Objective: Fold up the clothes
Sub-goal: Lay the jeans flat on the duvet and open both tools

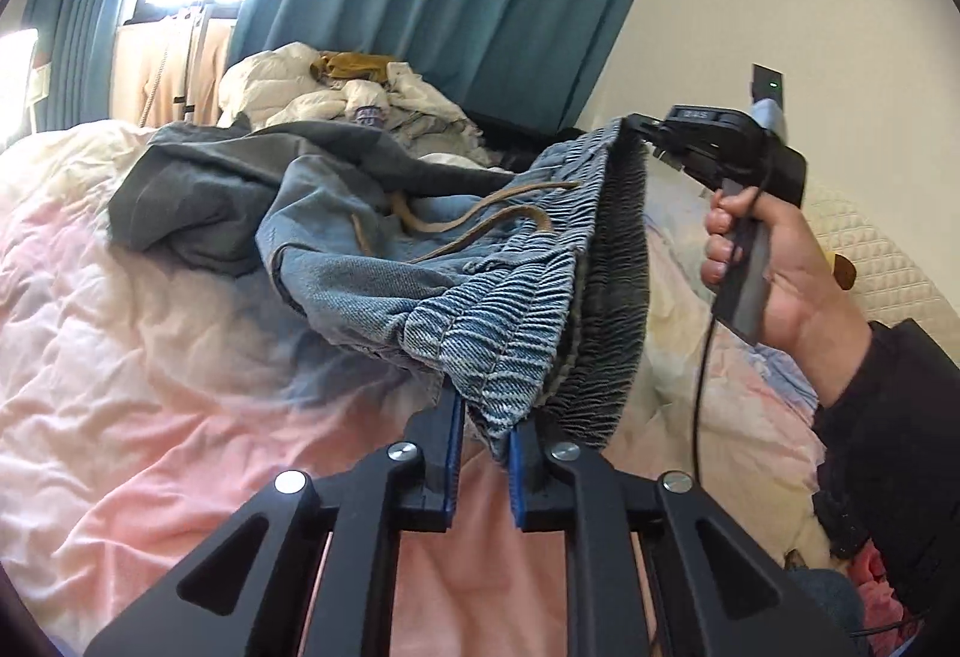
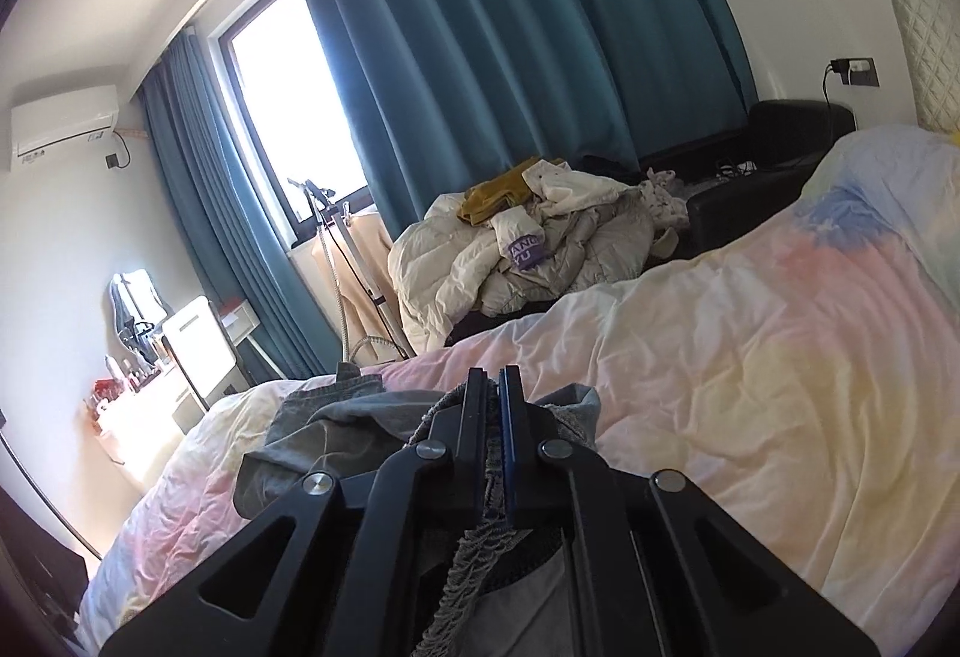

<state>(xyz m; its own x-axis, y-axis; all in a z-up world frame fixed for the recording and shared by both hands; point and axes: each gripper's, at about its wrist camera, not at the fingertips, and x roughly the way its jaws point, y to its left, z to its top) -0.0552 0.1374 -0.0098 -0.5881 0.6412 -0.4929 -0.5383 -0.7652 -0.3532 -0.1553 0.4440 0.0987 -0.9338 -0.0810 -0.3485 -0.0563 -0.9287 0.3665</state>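
Note:
Blue denim trousers [image 1: 432,261] with an elastic waistband and tan drawstring hang above the bed, their legs trailing onto the quilt. My left gripper [image 1: 485,417] is shut on one end of the waistband. My right gripper [image 1: 630,124] is shut on the other end, held up at the right by a hand. In the right wrist view my right gripper [image 2: 492,387] clamps the ribbed waistband [image 2: 474,537], and the grey-blue trouser fabric [image 2: 312,423] lies below on the bed.
A pink, white and yellow quilt [image 1: 150,333] covers the bed [image 2: 750,333]. A pile of cream jackets and a mustard garment [image 2: 540,231] sits behind it. Teal curtains [image 2: 510,27], a window, a black armchair [image 2: 768,153] and a dresser [image 2: 180,357] surround the bed.

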